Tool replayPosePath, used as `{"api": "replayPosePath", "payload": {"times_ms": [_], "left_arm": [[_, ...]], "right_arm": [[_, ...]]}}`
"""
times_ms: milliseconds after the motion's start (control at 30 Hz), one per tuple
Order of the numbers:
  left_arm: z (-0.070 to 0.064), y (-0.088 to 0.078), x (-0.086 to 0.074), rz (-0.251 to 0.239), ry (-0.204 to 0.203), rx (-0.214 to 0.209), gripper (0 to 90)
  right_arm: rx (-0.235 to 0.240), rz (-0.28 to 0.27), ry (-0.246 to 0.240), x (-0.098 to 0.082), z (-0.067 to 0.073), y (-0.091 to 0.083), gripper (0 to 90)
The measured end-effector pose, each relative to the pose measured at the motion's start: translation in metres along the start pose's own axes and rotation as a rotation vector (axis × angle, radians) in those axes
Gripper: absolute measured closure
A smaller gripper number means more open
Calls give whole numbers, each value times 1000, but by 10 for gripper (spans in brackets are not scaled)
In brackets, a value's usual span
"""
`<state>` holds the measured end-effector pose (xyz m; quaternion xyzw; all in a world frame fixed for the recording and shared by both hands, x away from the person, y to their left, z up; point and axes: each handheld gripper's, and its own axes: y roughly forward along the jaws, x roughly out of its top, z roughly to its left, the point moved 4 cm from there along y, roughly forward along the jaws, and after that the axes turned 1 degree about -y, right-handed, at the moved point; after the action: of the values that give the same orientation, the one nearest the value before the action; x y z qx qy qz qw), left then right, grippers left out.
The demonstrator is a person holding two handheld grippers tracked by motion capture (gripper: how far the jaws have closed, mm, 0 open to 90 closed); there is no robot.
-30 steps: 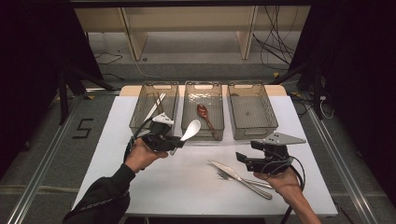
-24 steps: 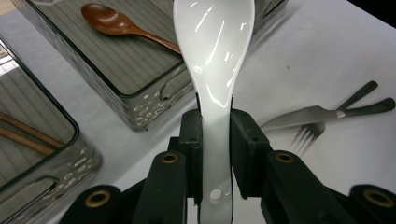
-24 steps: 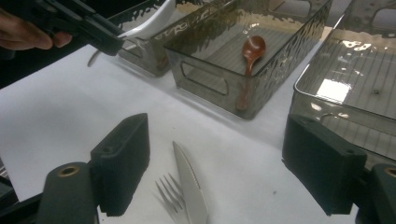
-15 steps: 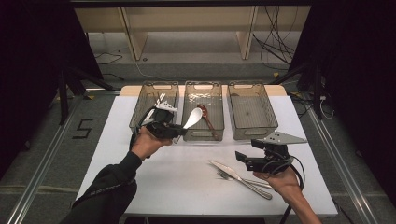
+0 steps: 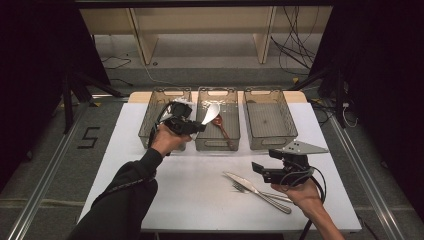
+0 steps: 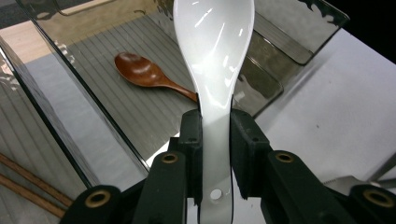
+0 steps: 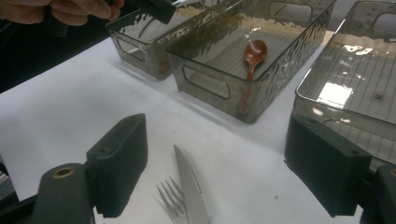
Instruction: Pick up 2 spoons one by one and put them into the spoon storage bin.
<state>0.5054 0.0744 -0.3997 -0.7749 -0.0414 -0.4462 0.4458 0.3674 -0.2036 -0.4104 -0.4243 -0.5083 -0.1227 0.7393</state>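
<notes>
Left gripper (image 5: 197,126) clenched on white ceramic spoon (image 6: 214,56) by the handle — bowl held over the middle bin (image 5: 218,141), above centre of the high view, wooden spoon (image 6: 149,74) lying inside. Right gripper (image 7: 215,172) released, jaws wide — hovering over knife (image 7: 191,186) and fork (image 7: 169,199) at lower right.

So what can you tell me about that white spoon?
The white spoon is glossy and looks like plastic or ceramic, with a deep oval bowl and a flat handle that has a small hole near its end. The left gripper clamps its handle, holding the bowl in the air above the middle bin, where a brown spoon lies.
</notes>
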Motion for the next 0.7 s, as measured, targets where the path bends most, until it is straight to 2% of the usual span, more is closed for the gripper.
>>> {"api": "replayPosePath", "payload": {"times_ms": [300, 700], "left_arm": [[11, 14, 12, -16, -40, 17, 750], [17, 30, 15, 2, -50, 33, 749]], "right_arm": [[5, -5, -7, 1, 1, 0, 224], [8, -4, -6, 1, 1, 0, 224]]}}
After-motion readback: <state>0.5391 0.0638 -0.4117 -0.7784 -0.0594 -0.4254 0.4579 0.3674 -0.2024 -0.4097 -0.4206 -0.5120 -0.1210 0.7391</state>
